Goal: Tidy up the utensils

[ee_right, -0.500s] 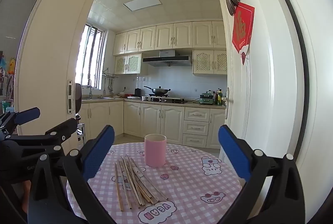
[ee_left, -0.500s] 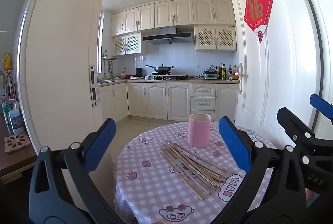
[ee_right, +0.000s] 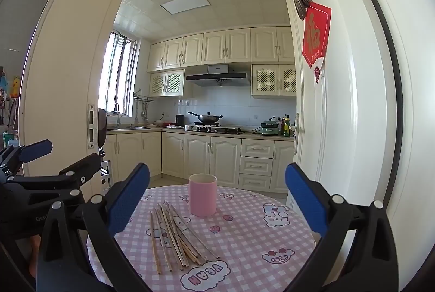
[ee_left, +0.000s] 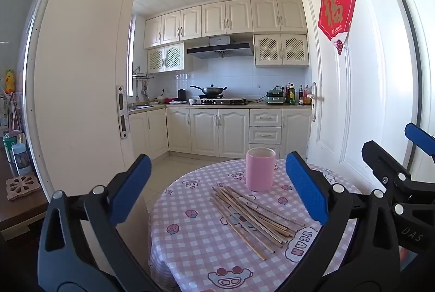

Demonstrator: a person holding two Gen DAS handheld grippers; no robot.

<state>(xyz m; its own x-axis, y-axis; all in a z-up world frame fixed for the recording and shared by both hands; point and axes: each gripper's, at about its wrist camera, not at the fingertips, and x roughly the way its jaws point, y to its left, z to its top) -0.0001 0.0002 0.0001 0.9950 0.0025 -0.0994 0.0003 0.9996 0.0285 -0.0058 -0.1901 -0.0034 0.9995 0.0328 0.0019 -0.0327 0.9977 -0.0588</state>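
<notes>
Blue pads line both claws, and each stands spread as wide as it goes with nothing held between its fingers. Left claw (ee_left: pixel 217 191) is held out over the near edge of the round bench (ee_left: pixel 190 243), pointing almost level toward the kitchen, its tips tipped just slightly down. Right claw (ee_right: pixel 217 199) is held level beside it, the two well apart from the things on the checked cloth. Wooden chopsticks (ee_left: pixel 252 218) lie in a loose, crossed bundle flat on the pink-and-white cloth, near the middle of the bench. Just beyond their far ends a pink cup (ee_left: pixel 260 169) stands upright, near the bundle's far ends; whether any stick touches it cannot be told. In the right wrist view the left claw shows at the left edge, and part of a hand shows below it.
</notes>
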